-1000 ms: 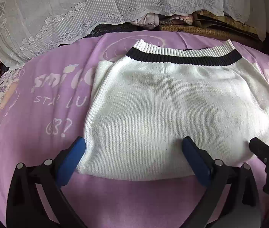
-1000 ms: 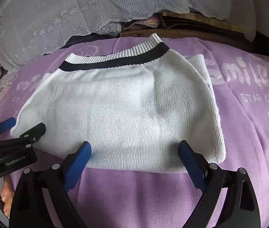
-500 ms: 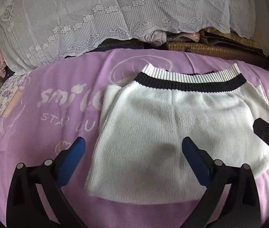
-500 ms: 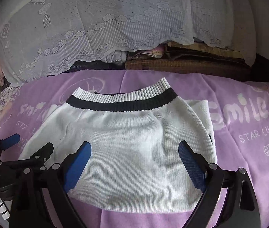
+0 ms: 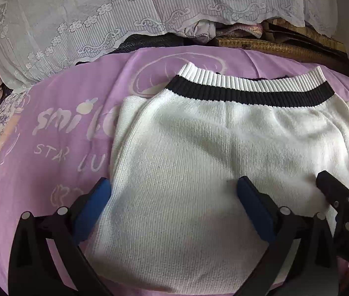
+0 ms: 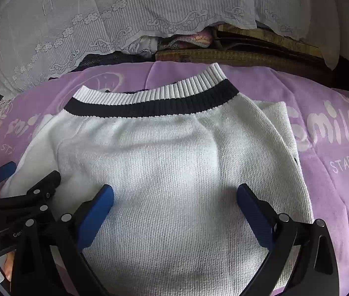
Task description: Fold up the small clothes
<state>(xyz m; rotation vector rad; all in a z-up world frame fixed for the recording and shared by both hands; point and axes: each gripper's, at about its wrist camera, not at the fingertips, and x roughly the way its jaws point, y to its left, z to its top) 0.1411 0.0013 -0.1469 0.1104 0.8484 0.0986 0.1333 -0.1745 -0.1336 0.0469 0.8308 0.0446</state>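
A white knit sweater [image 5: 199,162] is laid flat, folded to a compact rectangle, on a purple printed blanket [image 5: 58,128], its black-and-white ribbed band [image 5: 248,91] turned to the far side, toward a lace-covered pile [image 5: 100,17]. A folded-in edge is seen tucked along the sweater's left side in the left wrist view and along its right side in the right wrist view, so the sides are judged already turned inward. The left gripper [image 5: 173,192] is held spread wide over the sweater's near left part, nothing between the pads. The right gripper [image 6: 174,194] is likewise held at full spread over the near middle, nothing gripped; its jaws have just been opening further, with only flat knit below them. Both are placed side by side and angled down at the near hem, probably so the hem can be taken at two points and carried toward the band without skewing. No pad contact with the cloth can be confirmed.
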